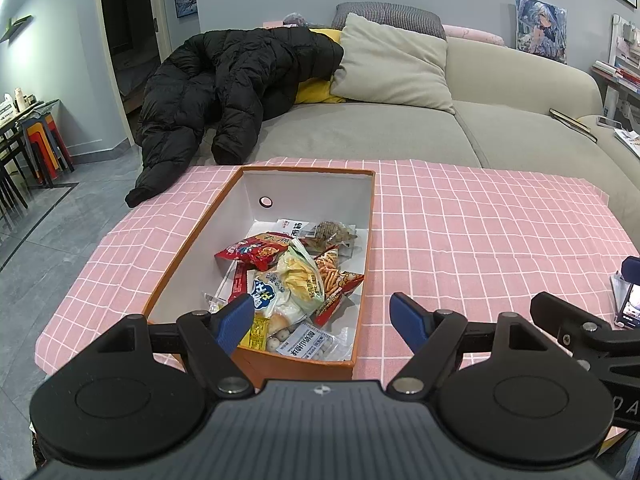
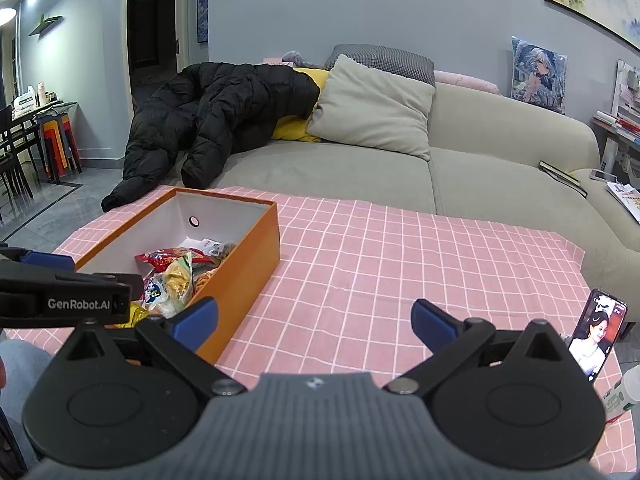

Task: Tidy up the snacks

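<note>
Your snacks are all piled in the orange box, heaped toward its near end, while the far end by the round hole shows bare white floor. No loose packet shows on the pink checked cloth of the counter in either view, so the gathering looks done or nearly so. What may be left, as a judgement, is tidying the heap or closing the box; no lid is in view.

The box's long axis runs away from you toward the sofa, its short near wall facing your left tool. The packets inside lie crosswise and overlapping: the red bag slants across the middle, the yellow-green bag stands half on edge, and the orange stick-snack bag points toward the right wall.

Your left tool hangs spread wide and empty, its left finger over the box's near end. Your right tool is likewise wide apart and holds nothing, above bare cloth just beside the box's right wall. A phone stands propped at the counter's right edge.
</note>
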### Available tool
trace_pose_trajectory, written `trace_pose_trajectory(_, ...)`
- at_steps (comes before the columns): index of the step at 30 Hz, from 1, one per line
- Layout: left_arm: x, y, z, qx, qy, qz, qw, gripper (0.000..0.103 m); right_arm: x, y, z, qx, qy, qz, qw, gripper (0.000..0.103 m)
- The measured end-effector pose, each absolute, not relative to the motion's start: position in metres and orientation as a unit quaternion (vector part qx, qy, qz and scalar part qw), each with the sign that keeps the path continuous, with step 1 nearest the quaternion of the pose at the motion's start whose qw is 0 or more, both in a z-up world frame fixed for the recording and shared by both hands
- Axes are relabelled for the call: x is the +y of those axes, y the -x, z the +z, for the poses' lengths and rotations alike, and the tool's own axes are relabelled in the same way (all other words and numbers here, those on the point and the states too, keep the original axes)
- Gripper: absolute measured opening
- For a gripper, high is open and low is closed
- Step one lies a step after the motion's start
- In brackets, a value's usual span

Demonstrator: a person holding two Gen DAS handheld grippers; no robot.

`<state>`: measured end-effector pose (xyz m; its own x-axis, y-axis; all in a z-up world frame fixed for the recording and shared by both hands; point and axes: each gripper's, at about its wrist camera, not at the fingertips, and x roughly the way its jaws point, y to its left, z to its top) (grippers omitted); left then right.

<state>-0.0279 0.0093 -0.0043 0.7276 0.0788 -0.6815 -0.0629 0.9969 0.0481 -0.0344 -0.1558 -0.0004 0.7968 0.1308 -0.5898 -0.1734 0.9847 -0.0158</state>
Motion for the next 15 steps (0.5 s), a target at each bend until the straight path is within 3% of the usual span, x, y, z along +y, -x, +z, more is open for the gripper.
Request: trace_pose_trajectory(15, 0.0085, 0.0290, -0.0031, 0.366, -0.009, 0.040, 0.930, 0.090, -0.1568, 0.0334, 0.0001, 0.310, 0.031, 0.079, 0.947, 0.099)
